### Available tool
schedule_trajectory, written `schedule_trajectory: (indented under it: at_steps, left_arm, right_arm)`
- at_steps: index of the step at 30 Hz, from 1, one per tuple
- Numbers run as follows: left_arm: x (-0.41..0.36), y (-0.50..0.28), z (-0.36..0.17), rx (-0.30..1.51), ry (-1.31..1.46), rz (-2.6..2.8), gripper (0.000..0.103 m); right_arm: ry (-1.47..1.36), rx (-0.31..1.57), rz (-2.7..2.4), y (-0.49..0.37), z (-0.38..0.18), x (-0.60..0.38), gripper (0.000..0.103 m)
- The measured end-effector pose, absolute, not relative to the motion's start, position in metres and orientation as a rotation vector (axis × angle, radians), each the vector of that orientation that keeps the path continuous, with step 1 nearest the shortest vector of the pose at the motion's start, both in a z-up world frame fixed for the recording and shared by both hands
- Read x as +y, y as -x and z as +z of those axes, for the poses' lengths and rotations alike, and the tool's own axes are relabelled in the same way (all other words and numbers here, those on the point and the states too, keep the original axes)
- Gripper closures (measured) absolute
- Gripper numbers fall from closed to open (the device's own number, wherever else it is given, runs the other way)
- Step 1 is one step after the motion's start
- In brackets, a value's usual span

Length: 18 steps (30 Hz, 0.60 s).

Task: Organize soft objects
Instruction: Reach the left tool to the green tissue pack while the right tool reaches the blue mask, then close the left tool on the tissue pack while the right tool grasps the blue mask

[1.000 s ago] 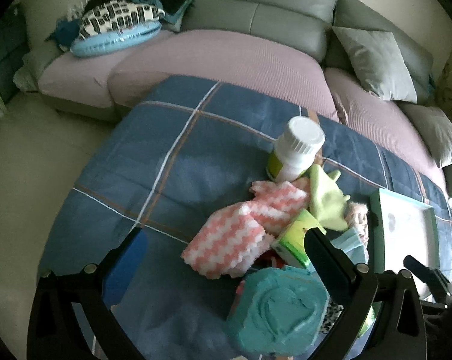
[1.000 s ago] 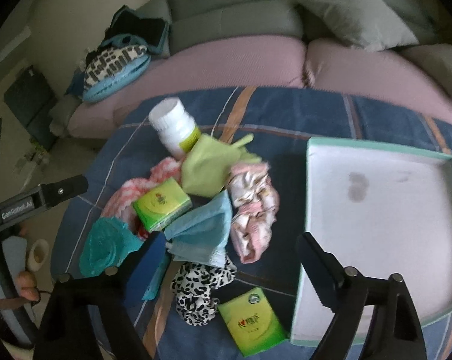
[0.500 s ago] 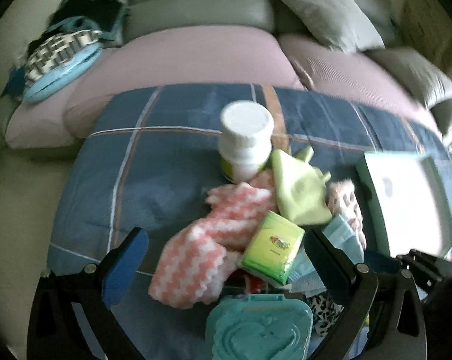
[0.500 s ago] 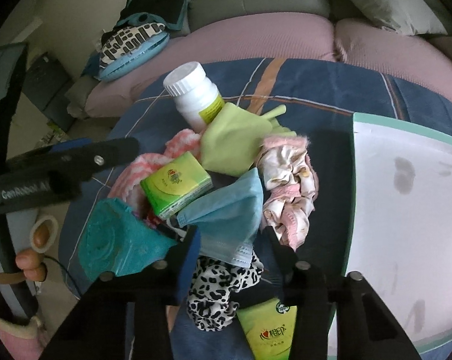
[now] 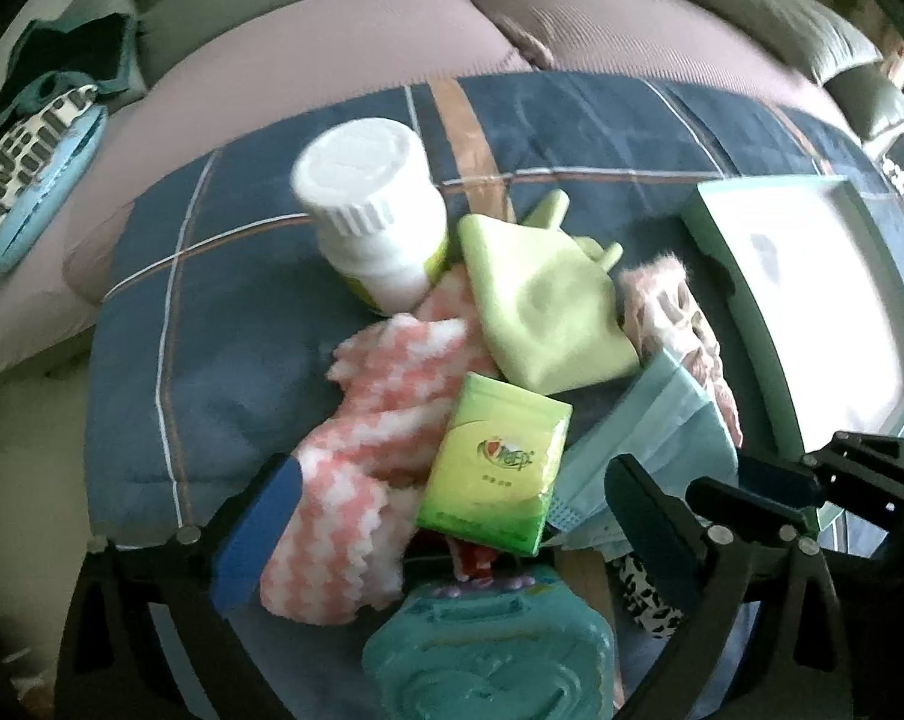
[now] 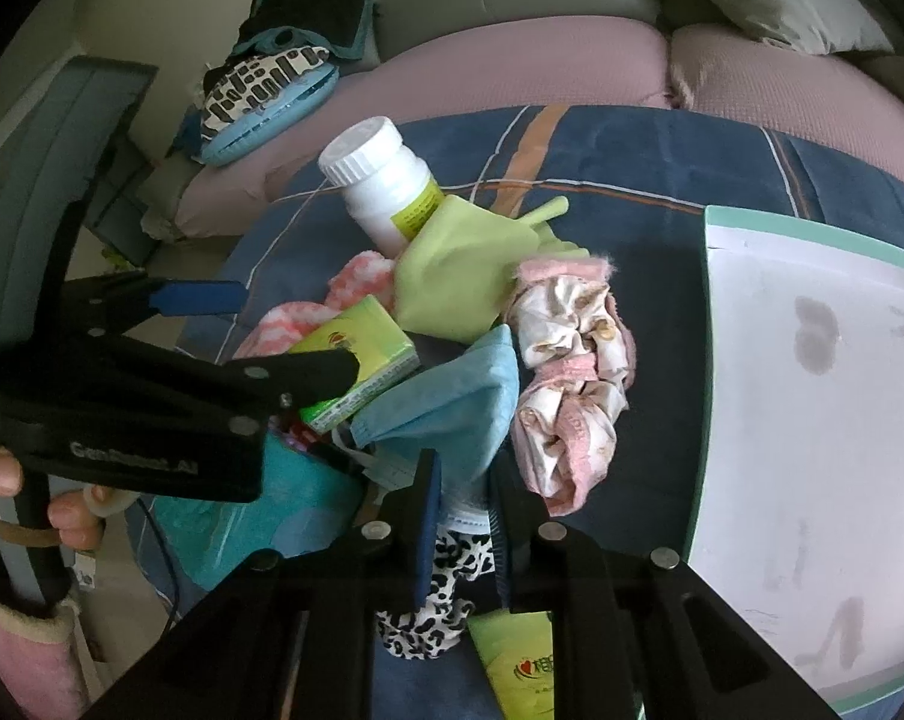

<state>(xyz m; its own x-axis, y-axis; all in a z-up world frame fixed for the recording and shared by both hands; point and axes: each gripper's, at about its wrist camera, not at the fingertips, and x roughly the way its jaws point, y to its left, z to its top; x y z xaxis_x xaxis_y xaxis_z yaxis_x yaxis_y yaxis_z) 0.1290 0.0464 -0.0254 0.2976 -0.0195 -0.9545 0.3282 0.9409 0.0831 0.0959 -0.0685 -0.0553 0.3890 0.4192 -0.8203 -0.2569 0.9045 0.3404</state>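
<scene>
Blue face mask [image 6: 452,402] lies mid-pile on the blue plaid surface [image 6: 662,180], between tissue pack [image 6: 356,360] and pink scrunchie [image 6: 572,372]. Right gripper [image 6: 461,516] fingers closing on its lower edge, apparently already pinching. Left gripper [image 5: 452,516] fingers wide open, empty, over the tissue pack.

Leopard-print fabric [image 6: 446,576]: mostly hidden behind right gripper [image 6: 463,519], jaws closing on lower edge of blue face mask [image 6: 452,396], that edge covered. Second tissue pack [image 6: 521,669]: cut by bottom edge, print partly legible. Teal wipes pack [image 5: 494,654]: cropped at bottom. Red item [image 5: 475,555] under green tissue pack [image 5: 497,465]: unidentifiable. Tray [image 6: 707,360]: right side cropped. White bottle [image 5: 371,210]: blurred, label unreadable.
</scene>
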Motion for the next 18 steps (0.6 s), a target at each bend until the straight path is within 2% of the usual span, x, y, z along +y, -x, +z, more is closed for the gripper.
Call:
schedule_trajectory:
  at_steps: [3, 5, 6, 8, 18]
  left_arm:
    - [0.037, -0.133, -0.034, 1.291, -0.332, -0.259, 0.026]
    - [0.033, -0.134, -0.039, 1.314, -0.352, -0.270, 0.034]
    - [0.032, -0.134, -0.042, 1.324, -0.362, -0.275, 0.042]
    - [0.030, -0.137, -0.047, 1.341, -0.366, -0.283, 0.051]
    - [0.041, -0.131, -0.038, 1.317, -0.307, -0.251, 0.052]
  right_arm:
    - [-0.186, 1.097, 0.432, -0.097, -0.057, -0.072, 0.087]
    - [-0.190, 1.097, 0.433, -0.097, -0.057, -0.073, 0.087]
    - [-0.191, 1.096, 0.433, -0.097, -0.058, -0.074, 0.087]
    - [-0.193, 1.094, 0.434, -0.097, -0.057, -0.074, 0.087]
    - [-0.208, 1.080, 0.454, -0.093, -0.053, -0.077, 0.087]
